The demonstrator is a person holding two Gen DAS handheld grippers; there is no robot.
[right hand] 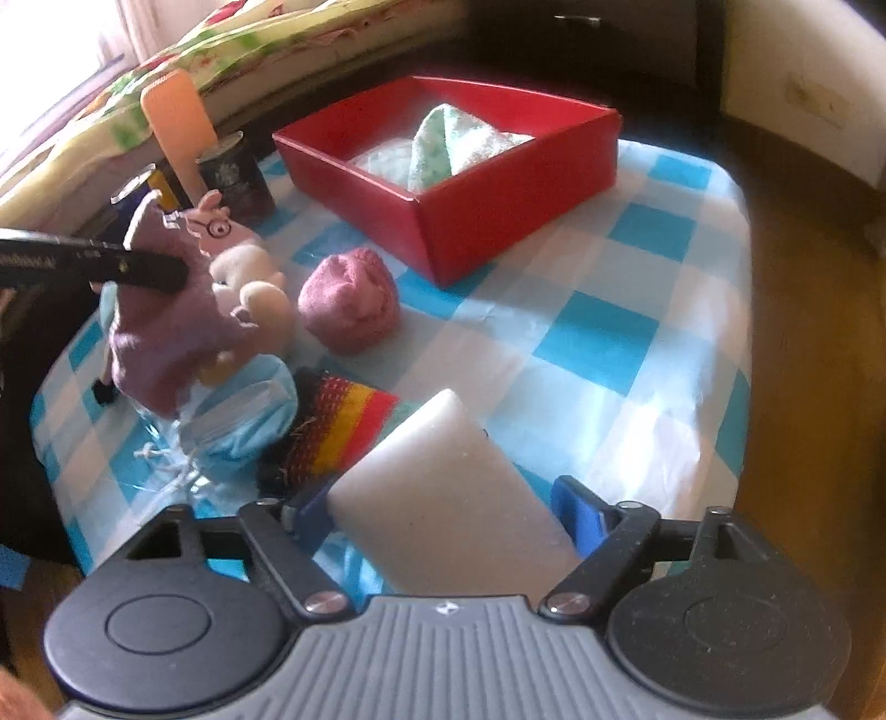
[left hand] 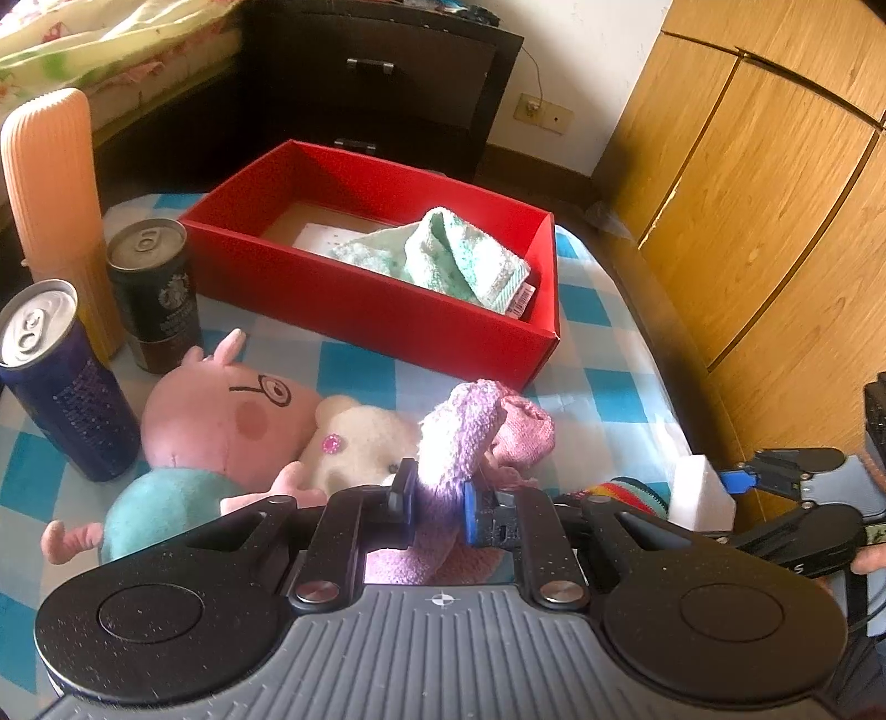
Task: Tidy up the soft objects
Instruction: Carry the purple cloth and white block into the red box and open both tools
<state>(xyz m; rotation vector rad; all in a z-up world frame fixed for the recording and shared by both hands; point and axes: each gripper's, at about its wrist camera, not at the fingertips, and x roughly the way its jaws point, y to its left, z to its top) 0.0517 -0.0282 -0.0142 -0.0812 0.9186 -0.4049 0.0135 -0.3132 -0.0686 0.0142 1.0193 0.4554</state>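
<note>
- On the desk [right hand: 626,310], covered with a blue-and-white checked cloth, a red box [left hand: 387,310] stands open at the far side with a mint green towel [left hand: 459,260] lying crumpled inside it.
- Left gripper [left hand: 437,507]: its fingers are closed tight on a purple fuzzy cloth [left hand: 459,437], which bunches up above the pads and hangs below them; from the right wrist view the same cloth [right hand: 160,315] is lifted clear of the desk, above the toys.
- Right gripper [right hand: 448,512]: its fingers stand spread on either side of a white foam block [right hand: 437,493]; the left pad looks close against the block, but whether both pads press it I cannot tell.
- A pink knitted ball [right hand: 349,299] sits alone on the cloth between the box and the toys, apart from both.
- A pink pig plush [left hand: 221,415] in a teal dress lies on its side beside a cream plush [left hand: 360,437], the two touching.
- A rainbow-striped knit piece [right hand: 338,426] lies just beside the foam block, with a light blue pouch [right hand: 243,426] against its other side.
- At the left edge stand a dark coffee can [left hand: 155,293], a blue can [left hand: 61,382] and a tall peach ribbed bottle [left hand: 55,194], all upright and close together.
- Beyond the desk are a bed with a floral cover [left hand: 105,39] and a wooden wardrobe [left hand: 764,183].
</note>
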